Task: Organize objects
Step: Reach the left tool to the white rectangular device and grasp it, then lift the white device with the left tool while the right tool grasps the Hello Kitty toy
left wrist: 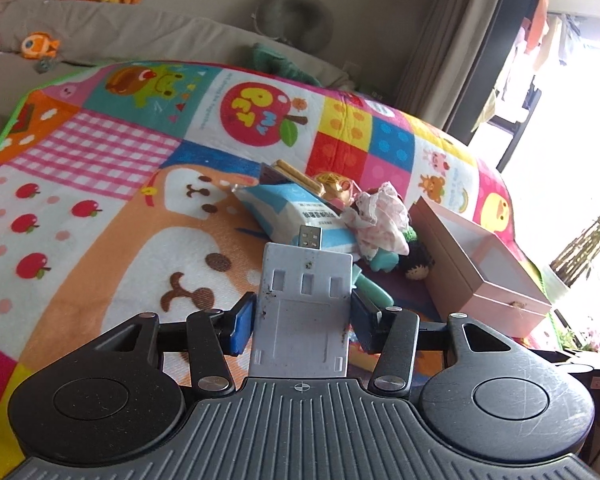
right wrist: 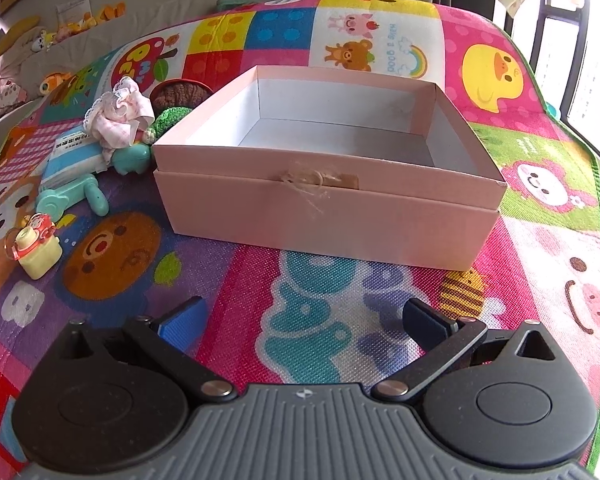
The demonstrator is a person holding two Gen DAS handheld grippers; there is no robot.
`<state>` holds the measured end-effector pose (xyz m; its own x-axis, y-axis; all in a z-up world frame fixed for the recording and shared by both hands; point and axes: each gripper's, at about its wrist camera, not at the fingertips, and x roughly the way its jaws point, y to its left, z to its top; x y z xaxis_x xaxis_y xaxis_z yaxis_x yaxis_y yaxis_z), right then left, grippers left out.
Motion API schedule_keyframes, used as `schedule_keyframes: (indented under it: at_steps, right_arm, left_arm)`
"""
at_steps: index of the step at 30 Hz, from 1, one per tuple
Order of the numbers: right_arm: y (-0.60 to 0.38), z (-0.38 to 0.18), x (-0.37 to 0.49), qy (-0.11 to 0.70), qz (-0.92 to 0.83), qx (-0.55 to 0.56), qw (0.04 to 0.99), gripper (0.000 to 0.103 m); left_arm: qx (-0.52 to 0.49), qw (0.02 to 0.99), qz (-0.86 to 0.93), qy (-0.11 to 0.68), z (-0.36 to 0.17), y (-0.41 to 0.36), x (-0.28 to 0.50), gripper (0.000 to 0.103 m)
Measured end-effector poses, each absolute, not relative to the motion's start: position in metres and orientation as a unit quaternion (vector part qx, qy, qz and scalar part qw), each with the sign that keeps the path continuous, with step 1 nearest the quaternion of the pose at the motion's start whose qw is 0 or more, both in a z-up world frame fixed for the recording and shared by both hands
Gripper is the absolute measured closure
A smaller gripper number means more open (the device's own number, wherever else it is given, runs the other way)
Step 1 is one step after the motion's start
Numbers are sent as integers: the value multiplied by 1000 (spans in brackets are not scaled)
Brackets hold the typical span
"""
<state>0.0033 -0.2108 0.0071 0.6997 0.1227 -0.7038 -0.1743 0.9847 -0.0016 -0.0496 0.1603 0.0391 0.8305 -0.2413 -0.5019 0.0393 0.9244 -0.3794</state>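
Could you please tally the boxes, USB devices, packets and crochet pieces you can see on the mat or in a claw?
Pink box: 1
USB device: 1
Blue-and-white packet: 1
Crochet pieces: 2, green crochet and brown crochet
Total: 5

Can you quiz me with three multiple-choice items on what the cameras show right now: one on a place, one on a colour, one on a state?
1. Where does the box sit relative to the pile of toys, in the right wrist view?
A. To their right
B. To their left
C. On top of them

2. What colour is the outside of the box?
A. Green
B. Pink
C. Black

3. What is the left gripper doing?
A. Open, holding nothing
B. Shut on a USB card
C. Shut on a toy

Answers:
1 A: the toys lie off its left wall.
2 B: the walls are pink.
3 B: both pads press the card's edges.
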Motion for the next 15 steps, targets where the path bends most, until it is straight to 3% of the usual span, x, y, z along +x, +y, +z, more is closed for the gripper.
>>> schedule_keyframes:
  at_steps: [5, 10, 15]
  right_arm:
    - [-176, 14, -2, 386, 150, -39, 909, 0]
    - [-100, 22, -21, 329, 249, -114, 904, 0]
    - [-61, 19, -2, 323, 255, -143, 900, 0]
  left_arm:
    - [-187, 940, -56, 281, 38, 169, -53, 48]
    - [-197, 936, -58, 284, 33, 175, -56, 48]
    - [-204, 936, -66, 279, 34, 179, -66, 48]
